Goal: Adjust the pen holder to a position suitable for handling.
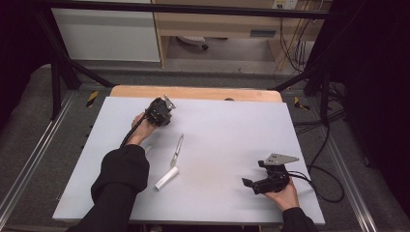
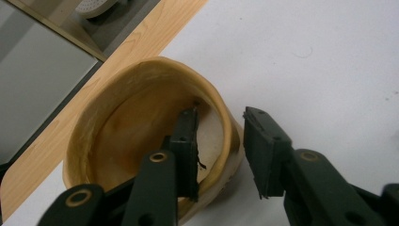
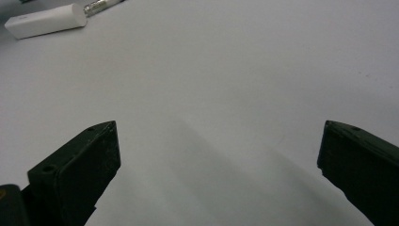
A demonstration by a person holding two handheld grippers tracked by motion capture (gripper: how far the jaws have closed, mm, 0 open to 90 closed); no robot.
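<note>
We put our left gripper (image 2: 219, 155) over the near wall of the round tan wooden bowl (image 2: 141, 117); its 2 jaws are half open, not squeezing yet. We close gently. Our right gripper (image 3: 219, 165) is wide open, empty.

This is a lab or recording bay rather than a home; a black metal frame (image 1: 63, 67) stands around the table (image 1: 232, 125), and dark curtains (image 1: 377, 96) close off both sides (they swallow most of the light); silver aluminium rails (image 1: 34, 150) run along the grey carpeted floor (image 1: 29, 106), with yellow-and-black hazard tape (image 1: 92, 98) at the frame's feet; loose black cables (image 1: 324, 159) trail over the floor at the right, and more wires hang under a light wooden bench (image 1: 217, 21) at the back; the table itself is a wooden top covered by a plain pale sheet, kept bare like a test surface.
</note>
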